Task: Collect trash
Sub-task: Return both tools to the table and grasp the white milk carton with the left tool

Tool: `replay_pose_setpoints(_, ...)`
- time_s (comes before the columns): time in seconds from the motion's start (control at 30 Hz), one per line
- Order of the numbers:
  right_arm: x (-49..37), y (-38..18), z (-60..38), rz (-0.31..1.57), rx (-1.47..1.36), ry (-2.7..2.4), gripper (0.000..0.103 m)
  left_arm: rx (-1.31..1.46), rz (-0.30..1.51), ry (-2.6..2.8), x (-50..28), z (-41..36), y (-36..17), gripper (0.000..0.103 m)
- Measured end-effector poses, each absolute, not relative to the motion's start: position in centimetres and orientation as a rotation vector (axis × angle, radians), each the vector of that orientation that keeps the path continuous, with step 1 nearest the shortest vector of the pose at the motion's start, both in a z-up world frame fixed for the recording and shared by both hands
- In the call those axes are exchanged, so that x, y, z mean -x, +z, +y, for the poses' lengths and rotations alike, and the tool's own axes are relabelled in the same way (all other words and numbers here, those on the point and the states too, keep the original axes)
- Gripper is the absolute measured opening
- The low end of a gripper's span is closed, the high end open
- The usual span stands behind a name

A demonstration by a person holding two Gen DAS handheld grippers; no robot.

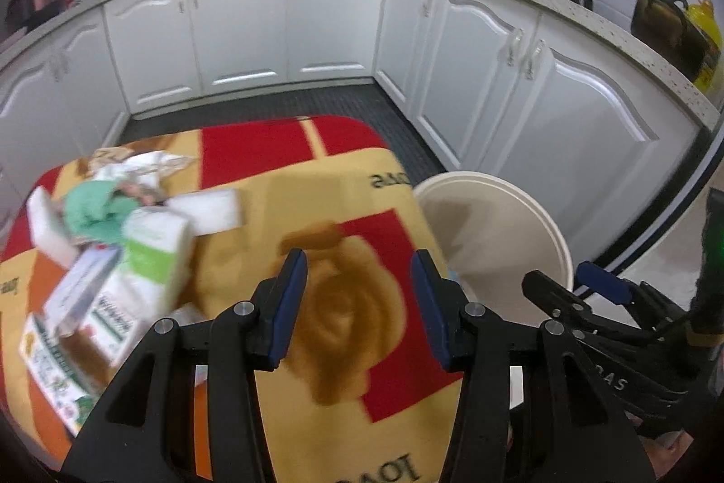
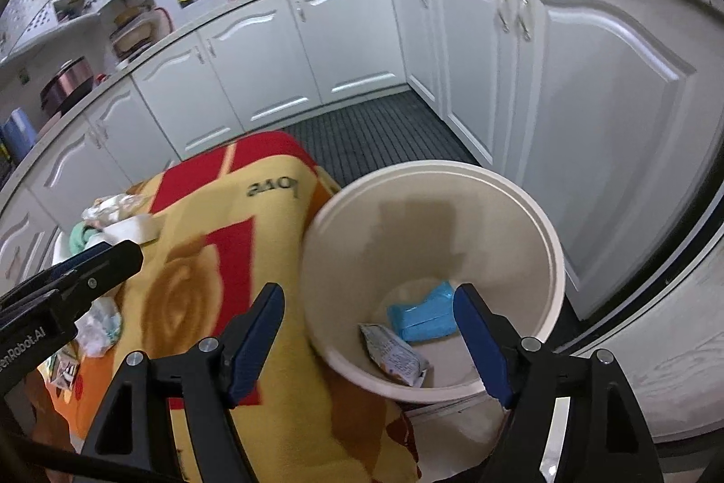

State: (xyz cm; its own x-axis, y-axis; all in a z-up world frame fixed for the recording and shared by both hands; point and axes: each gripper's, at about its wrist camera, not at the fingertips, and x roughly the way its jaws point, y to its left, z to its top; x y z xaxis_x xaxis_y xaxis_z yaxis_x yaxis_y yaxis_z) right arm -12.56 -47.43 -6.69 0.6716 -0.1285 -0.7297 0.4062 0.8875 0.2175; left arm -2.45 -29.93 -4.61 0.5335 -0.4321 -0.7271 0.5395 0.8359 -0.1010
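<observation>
Cream plastic forms the round, smooth-walled bin (image 2: pixel 534 220), which stands on the floor against the edge of a table draped in a soft, fuzzy blanket (image 1: pixel 280 202) of red, yellow and orange with a brown rose pattern. Inside the bin, on its bottom, lie a flat blue packet (image 2: pixel 423 313) and a crinkled, printed snack wrapper (image 2: pixel 393 351), touching each other. The right gripper (image 2: pixel 371 338) hangs above the bin with its blue-padded jaws spread wide and nothing between them. The left gripper (image 1: pixel 359 304) hangs over the blanket beside the bin, its jaws partly apart and likewise empty, touching nothing. On the blanket, on the side away from the bin, lies a blurred heap of trash (image 1: pixel 113 256): white and green cardboard boxes, a crumpled mint-green cloth or paper, and white tissue. Only the right wrist view looks into the bin and shows its contents; the left wrist view shows just the bin's rim and upper wall, but gives the fuller look at the heap. Glossy white cabinets (image 1: pixel 244 26) with arched panels line the room behind, above a dark ribbed floor mat (image 2: pixel 375 134).
</observation>
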Motion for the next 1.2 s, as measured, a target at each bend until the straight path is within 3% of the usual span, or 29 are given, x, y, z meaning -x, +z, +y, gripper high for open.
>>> replay_pose_setpoints(0.57,10.0,-4.4,-38.3,0.771,-0.294,-0.101,0.078,-0.035,0.864,-0.402,3.0,-18.8,-3.5,0.046)
replay_pose_setpoints(0.9,9.0,-4.5,-34.1,0.785,-0.262,-0.007,0.078,0.076,0.995,-0.412,0.7,-14.6,-7.8,0.047)
replay_pose_setpoints(1.2,8.5,-5.0,-33.1,0.805,-0.245,0.011,0.078,-0.014,1.017,-0.404,1.8,-12.4,-8.9,0.047)
